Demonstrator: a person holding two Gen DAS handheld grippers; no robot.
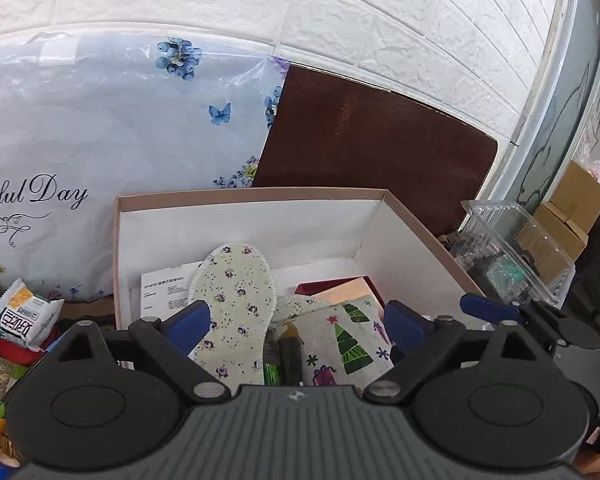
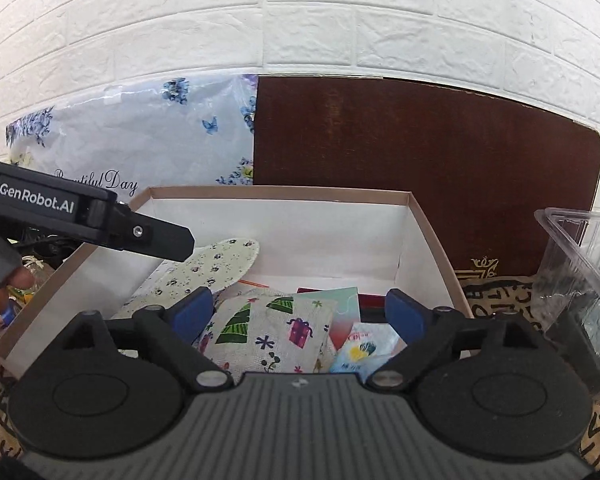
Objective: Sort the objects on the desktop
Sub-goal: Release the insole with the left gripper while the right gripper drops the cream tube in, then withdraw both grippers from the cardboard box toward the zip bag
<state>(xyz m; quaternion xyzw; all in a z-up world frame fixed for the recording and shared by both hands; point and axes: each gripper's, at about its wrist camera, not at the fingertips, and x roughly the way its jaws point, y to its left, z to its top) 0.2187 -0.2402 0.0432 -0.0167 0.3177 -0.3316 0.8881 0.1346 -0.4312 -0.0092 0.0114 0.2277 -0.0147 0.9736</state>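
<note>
Above the near end of the cardboard box [image 2: 428,240], both the left gripper [image 1: 298,322] and right gripper [image 2: 300,312] stand open and empty over the Christmas-print pouch [image 2: 268,332] inside; withdrawal should go straight up, clear of the rim.

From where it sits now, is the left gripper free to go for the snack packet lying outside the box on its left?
Probably yes. The left gripper is open and empty over the cardboard box, and the snack packet lies uncovered outside the box's left wall. It would have to swing left over that wall first.
</note>
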